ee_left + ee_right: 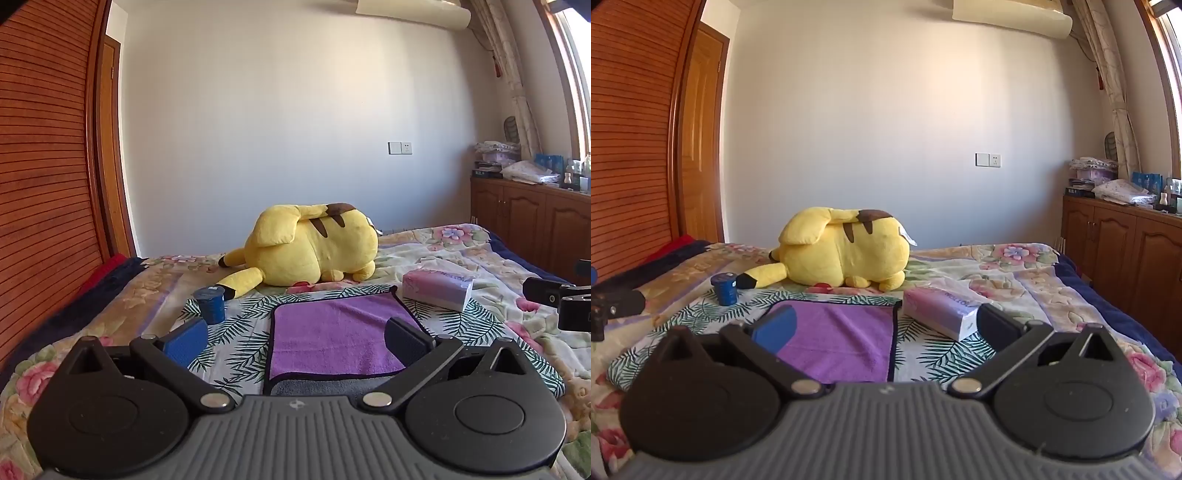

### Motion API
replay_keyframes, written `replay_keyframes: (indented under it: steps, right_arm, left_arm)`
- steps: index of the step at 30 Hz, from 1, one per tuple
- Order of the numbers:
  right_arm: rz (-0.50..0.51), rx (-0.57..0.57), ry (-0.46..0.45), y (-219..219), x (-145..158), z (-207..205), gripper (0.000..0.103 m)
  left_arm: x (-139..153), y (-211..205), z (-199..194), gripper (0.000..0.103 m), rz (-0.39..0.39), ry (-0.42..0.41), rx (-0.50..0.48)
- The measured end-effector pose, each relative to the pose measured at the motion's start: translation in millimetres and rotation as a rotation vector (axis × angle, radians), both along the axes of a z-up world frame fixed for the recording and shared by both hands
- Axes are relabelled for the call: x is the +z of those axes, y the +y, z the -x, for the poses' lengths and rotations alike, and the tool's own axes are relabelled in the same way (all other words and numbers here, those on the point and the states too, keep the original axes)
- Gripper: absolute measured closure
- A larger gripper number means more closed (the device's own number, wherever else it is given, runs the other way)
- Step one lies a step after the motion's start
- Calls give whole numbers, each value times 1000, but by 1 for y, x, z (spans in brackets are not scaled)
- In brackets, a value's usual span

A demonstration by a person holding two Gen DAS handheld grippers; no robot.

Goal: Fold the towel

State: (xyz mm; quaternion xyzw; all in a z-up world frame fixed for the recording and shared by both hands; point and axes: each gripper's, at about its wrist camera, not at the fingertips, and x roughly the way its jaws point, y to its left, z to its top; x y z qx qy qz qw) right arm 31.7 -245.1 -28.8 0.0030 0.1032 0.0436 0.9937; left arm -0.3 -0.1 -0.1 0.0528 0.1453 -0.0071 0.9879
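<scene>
Towel (336, 332) lies flat, lower centre, dead ahead of left tongs (295, 341); right tongs (884, 330) offset rightward. Both spread, empty.

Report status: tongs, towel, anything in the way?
Left tongs open, right tongs open, both empty. Purple towel lying on the leaf-print cloth, ungripped. Tissue pack near its far right corner, blue cup far left.

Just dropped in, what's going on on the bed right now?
A purple towel lies on a leaf-print cloth on the bed, one grey layer showing at its near edge. Both the left gripper and the right gripper are open above it, holding nothing. A blue cup, tissue pack and yellow plush sit nearby.
</scene>
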Motion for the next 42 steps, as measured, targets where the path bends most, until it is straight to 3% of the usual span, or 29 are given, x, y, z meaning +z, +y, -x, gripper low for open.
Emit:
replay_keyframes:
  steps: [42]
  right_arm:
    - [-7, 2, -6, -1, 0, -1, 0]
  left_arm:
    - [3, 3, 1, 16, 1, -6, 4]
